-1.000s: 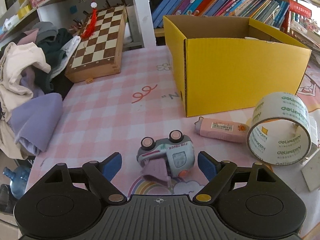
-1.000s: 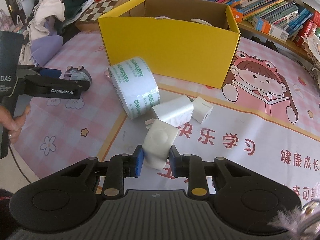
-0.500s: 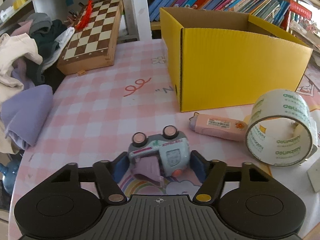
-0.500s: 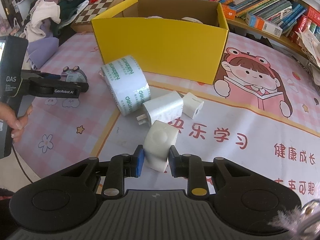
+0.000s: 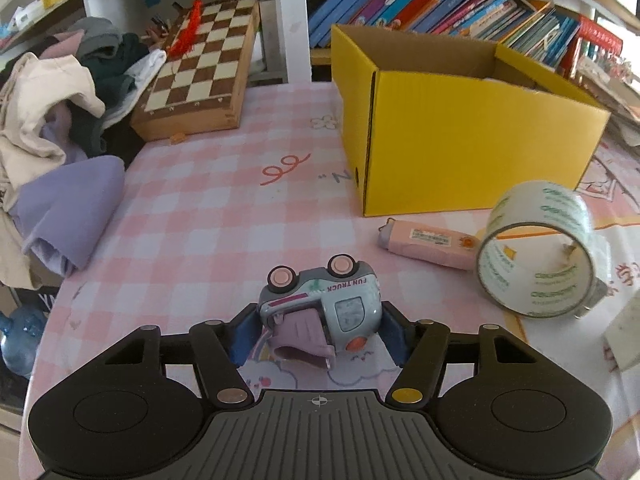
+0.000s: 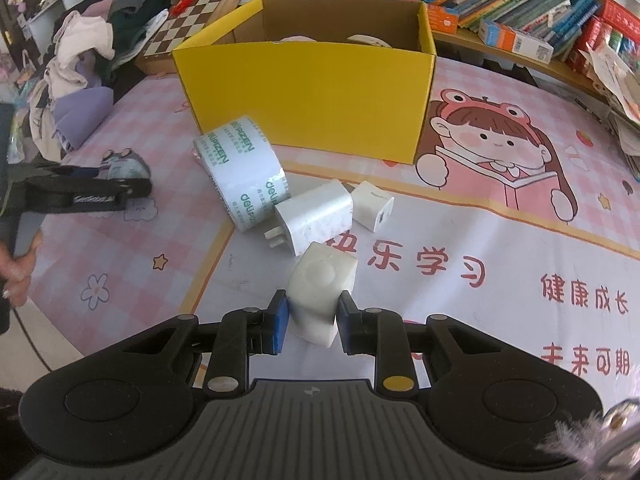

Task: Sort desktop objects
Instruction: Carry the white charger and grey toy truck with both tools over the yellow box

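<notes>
Sorting here seems to mean gathering loose items into the open yellow corrugated cardboard box [image 6: 308, 92], which stands at the far middle of the pink checked tablecloth [image 5: 192, 216] with its top open so things can be dropped in; 2 pale items already show inside, too hidden to name. The left gripper [image 5: 318, 330] has its blue pads pressed against both sides of the small grey toy truck with pink wheels [image 5: 320, 304], which lies tipped on its side, wheels pointing far, its purple flap hanging toward the camera; it looks clamped. The right gripper [image 6: 310, 320] is clenched on the white rounded plastic cube [image 6: 322, 292], gripped across its near end, the rest jutting far beyond the pads. Just beyond that cube lie 2 white plug adapters [image 6: 316, 214] touching each other, and the roll of clear tape printed in green [image 6: 240, 172] lies at their left, near the box's front wall. A pink oblong case [image 5: 428, 240] rests between truck and tape. Both held items sit well short of the box, so each needs lifting over its near wall.
</notes>
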